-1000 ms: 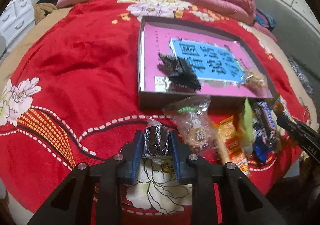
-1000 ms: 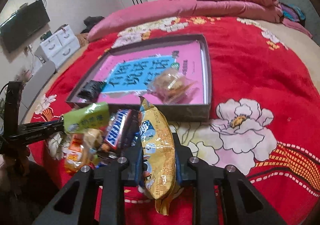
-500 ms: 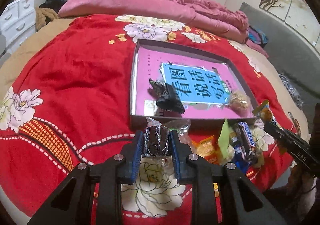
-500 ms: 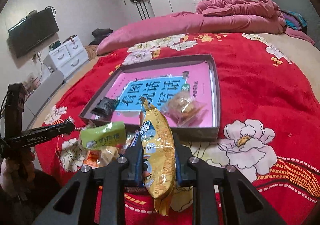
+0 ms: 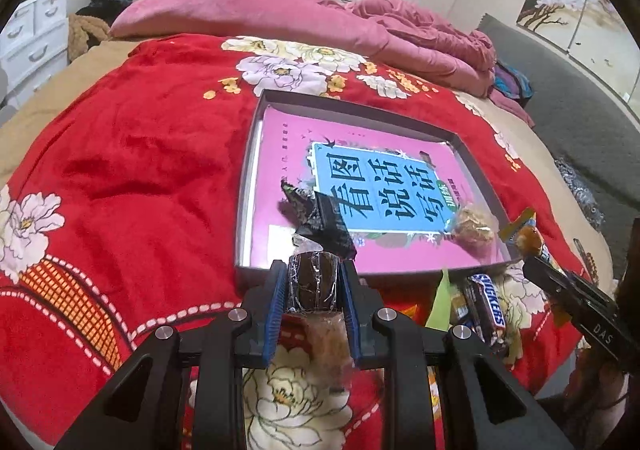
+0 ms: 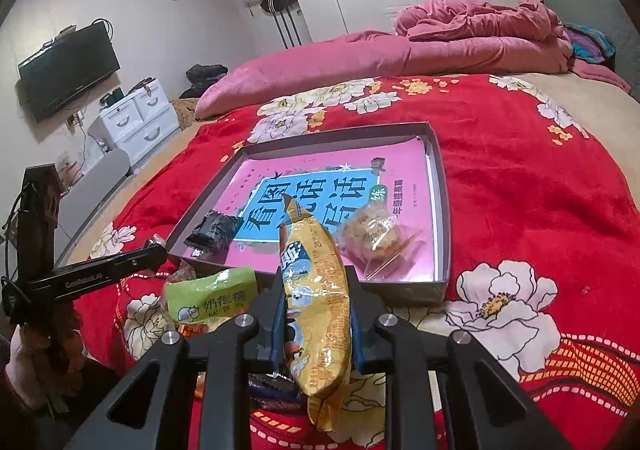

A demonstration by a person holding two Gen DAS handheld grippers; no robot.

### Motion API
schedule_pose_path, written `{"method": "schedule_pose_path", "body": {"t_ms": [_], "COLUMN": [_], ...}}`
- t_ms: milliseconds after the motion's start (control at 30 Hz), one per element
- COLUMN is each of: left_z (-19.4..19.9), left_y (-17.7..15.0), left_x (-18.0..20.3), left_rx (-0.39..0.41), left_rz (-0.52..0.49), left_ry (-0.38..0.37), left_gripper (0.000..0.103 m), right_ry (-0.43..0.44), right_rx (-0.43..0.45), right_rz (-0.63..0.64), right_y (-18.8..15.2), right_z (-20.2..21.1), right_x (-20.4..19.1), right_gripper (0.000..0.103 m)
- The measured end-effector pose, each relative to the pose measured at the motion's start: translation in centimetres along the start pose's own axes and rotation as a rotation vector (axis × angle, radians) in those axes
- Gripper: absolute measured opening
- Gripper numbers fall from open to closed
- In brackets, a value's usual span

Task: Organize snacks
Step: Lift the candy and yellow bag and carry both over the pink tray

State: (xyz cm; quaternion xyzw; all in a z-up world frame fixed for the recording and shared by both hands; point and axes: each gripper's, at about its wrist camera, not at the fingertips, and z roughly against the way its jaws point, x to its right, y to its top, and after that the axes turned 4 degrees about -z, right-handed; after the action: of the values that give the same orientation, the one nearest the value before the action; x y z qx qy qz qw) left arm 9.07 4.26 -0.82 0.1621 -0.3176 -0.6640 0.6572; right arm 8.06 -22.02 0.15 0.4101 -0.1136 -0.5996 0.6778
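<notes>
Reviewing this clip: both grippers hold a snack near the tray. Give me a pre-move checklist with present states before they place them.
1. Left gripper shut on the dark wrapped cake: ok.
2. Right gripper shut on the yellow packet: ok.
3. Free floor in the tray for both: ok; only the black packet and the clear-wrapped pastry lie inside.
4. Grippers apart from each other: ok.
5. Held snacks above the tray's near wall: cannot tell.
6. All snacks off the blanket: not ok; Snickers bar and green packet remain outside.

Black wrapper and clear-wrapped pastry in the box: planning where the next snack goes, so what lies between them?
Only the box's bare pink-and-blue printed sheet lies between black wrapper and pastry, seen in both wrist views.
</notes>
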Motion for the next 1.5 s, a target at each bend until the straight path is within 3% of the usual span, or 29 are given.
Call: {"method": "schedule_pose_path", "body": {"t_ms": [900,1500], "left_z": [-3.8,-5.3], "left_y": [2.2,2.5], "left_x": [-0.3,0.4], "left_rx": [-0.016,-0.032], "left_rz": [-0.017,-0.029], "left_ry": [0.055,0.026], "left_gripper": [0.027,0.027], "right_ry": [-0.029,-0.030], "right_rx": [0.007,-0.019], "right_rz": [0.028,0.038], "right_y": [2.4,3.0], "right_z": [-3.1,-5.3], "right_x": [-0.1,-0.5], "right_gripper": [0.026,0.026]}}
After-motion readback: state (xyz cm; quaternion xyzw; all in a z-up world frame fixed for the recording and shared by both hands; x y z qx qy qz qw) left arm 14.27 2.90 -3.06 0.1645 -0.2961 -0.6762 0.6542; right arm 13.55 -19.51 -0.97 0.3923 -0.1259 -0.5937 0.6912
